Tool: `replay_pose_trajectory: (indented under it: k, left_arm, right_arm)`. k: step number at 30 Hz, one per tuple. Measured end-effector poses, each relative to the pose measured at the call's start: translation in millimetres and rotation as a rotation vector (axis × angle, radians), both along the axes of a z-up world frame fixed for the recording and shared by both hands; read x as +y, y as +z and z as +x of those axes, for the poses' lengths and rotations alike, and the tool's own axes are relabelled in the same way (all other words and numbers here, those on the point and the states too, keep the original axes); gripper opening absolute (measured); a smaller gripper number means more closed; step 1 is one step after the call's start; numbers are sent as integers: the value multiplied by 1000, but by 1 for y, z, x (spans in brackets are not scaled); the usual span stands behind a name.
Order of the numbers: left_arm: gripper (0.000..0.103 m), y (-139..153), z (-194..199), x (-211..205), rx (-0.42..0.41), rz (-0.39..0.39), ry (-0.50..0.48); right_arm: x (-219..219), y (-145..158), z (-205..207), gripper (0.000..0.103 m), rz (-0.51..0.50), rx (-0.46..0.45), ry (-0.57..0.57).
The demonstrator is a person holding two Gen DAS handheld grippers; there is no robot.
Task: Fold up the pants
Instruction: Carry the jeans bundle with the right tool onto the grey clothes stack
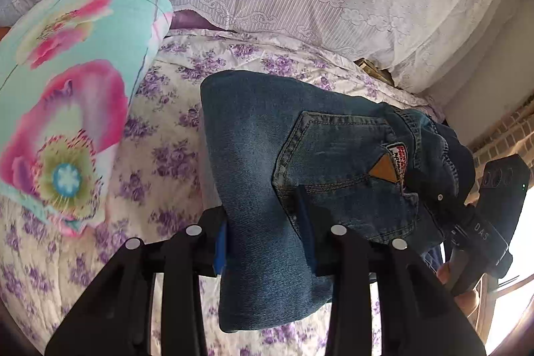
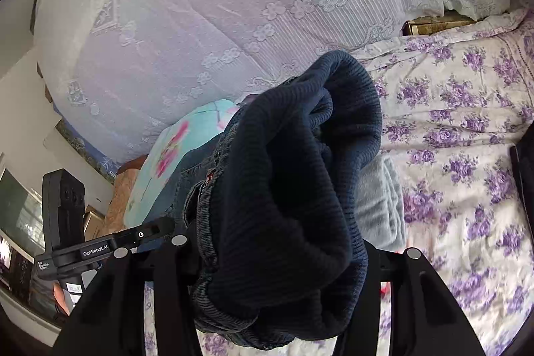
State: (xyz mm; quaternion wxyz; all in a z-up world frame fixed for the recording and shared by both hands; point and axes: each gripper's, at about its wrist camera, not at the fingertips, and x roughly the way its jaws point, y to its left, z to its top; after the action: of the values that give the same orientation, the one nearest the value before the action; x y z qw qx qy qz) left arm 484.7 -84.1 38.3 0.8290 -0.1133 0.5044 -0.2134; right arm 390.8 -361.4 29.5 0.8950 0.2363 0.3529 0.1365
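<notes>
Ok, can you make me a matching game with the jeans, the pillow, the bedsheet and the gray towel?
Things:
1. jeans
2. pillow
3. bedsheet
4. gray towel

Descriptions:
A. white with purple flowers
B. turquoise with big pink flowers
C. blue denim, held by the left gripper and right gripper
D. folded, lying on the bed

Pairs: 1-C, 2-B, 3-A, 4-D

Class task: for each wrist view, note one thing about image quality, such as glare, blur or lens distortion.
Left wrist view: blown-out white glare at the window on the lower right edge, and fisheye bending curves the floral bedsheet. Right wrist view: the jeans' dark ribbed waistband fills the centre, close and dim, hiding the tongs' tips; the floral pillow behind looks soft.
</notes>
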Motion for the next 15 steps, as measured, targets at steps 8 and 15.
replay_pose_trajectory:
  k: [8,15]
  left_arm:
    - [55,-109,45,-3,42,-21,-27]
    - [67,-53,5,18,-110,103,-25]
  right_arm:
    - [-15,-86,44,65,-24,15,61]
    - [-27,-28,4,78,-175,41,-65]
